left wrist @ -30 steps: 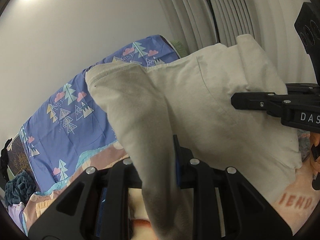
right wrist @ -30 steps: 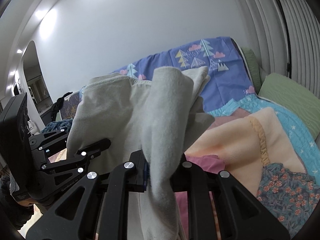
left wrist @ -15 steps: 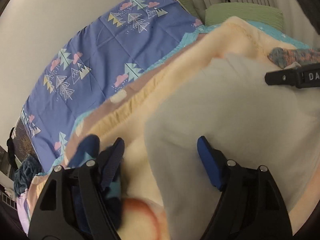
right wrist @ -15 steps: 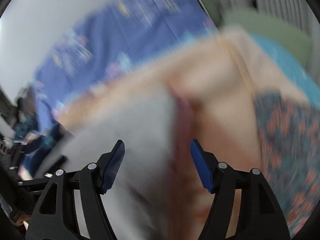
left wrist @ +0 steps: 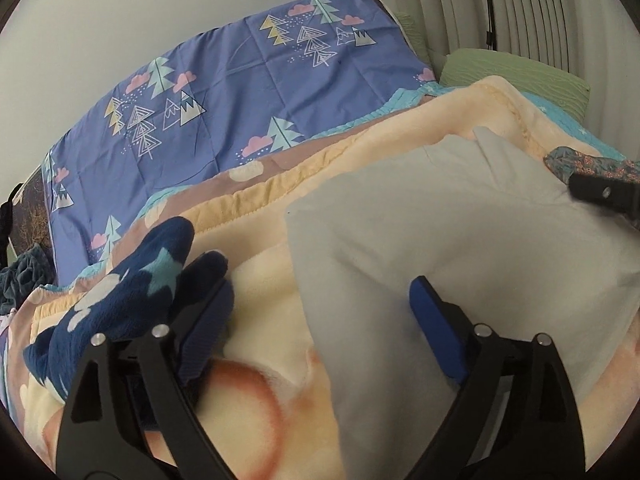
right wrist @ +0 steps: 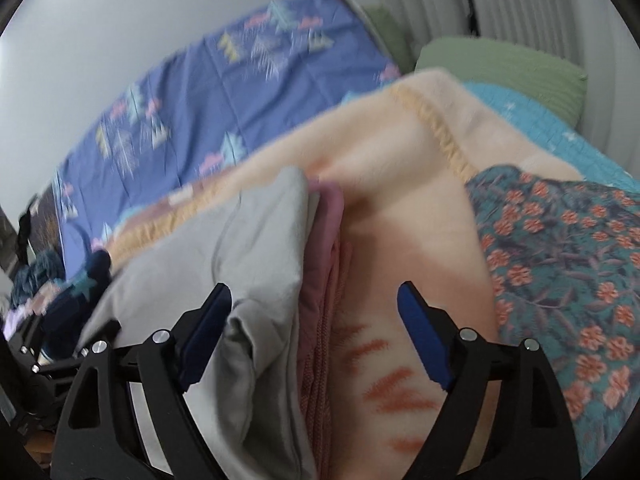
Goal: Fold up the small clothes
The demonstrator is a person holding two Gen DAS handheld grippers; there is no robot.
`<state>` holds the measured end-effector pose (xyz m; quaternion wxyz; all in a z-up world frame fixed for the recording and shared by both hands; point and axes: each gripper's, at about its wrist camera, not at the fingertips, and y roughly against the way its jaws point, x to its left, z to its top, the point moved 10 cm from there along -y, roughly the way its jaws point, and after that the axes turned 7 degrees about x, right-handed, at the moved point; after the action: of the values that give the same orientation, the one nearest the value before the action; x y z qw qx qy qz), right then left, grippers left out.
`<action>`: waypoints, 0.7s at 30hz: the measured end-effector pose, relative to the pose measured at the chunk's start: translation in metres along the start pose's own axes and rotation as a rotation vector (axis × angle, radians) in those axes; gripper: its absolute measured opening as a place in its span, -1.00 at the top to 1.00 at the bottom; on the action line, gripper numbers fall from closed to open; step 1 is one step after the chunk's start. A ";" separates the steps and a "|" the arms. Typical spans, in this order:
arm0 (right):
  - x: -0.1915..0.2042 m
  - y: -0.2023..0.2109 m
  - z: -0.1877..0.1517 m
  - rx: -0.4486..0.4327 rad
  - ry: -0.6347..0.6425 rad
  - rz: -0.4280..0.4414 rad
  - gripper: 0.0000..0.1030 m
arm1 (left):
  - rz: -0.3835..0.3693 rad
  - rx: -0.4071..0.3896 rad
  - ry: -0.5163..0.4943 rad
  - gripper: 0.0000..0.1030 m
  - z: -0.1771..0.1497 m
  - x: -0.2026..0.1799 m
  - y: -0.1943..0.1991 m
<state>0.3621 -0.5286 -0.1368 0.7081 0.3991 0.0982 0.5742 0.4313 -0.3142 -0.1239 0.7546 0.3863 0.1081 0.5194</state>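
A folded pale grey garment [left wrist: 460, 236] lies flat on the cream blanket [left wrist: 260, 280]. My left gripper [left wrist: 322, 308] is open above its near left edge, with nothing held. In the right wrist view the same grey garment [right wrist: 224, 264] lies on a pink garment [right wrist: 326, 240]. My right gripper [right wrist: 314, 320] is open over their right edge and empty. The other gripper's black finger [left wrist: 604, 194] shows at the garment's far right in the left wrist view.
A navy star-patterned fleece piece [left wrist: 132, 280] lies by my left finger. A teal floral garment [right wrist: 560, 264] lies to the right. Behind are a purple tree-print sheet [left wrist: 248, 92], a green pillow [left wrist: 512, 72], the wall and a ribbed curtain.
Both grippers held the grey garment raised a second ago. They lowered it onto the blanket, opened and let it go. It now lies flat and folded.
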 end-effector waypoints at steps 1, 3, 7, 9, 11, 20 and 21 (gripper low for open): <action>-0.005 0.011 0.002 -0.041 -0.019 0.001 -0.66 | 0.007 -0.005 -0.009 -0.81 0.000 0.000 0.003; -0.014 0.030 0.005 -0.120 -0.072 0.019 -0.69 | 0.030 -0.033 -0.026 -0.81 -0.001 -0.001 0.015; -0.029 0.056 -0.002 -0.168 -0.182 0.062 -0.69 | 0.014 -0.103 -0.023 -0.82 -0.009 -0.010 0.051; -0.033 0.067 -0.013 -0.166 -0.226 0.083 -0.69 | -0.004 -0.137 -0.006 -0.92 -0.014 -0.013 0.073; -0.033 0.081 -0.026 -0.173 -0.244 0.105 -0.69 | -0.036 -0.164 0.021 -0.94 -0.020 -0.016 0.095; 0.002 0.169 -0.080 -0.227 0.009 -0.100 -0.80 | -0.107 -0.238 0.056 -0.96 -0.066 -0.021 0.197; 0.000 0.187 -0.086 -0.266 0.032 -0.208 -0.87 | -0.098 -0.248 0.052 -0.96 -0.072 -0.021 0.209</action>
<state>0.1735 -0.4850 -0.0673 0.8087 0.2802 0.0736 0.5119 0.2356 -0.2649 -0.0325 0.8181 0.2707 0.0814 0.5009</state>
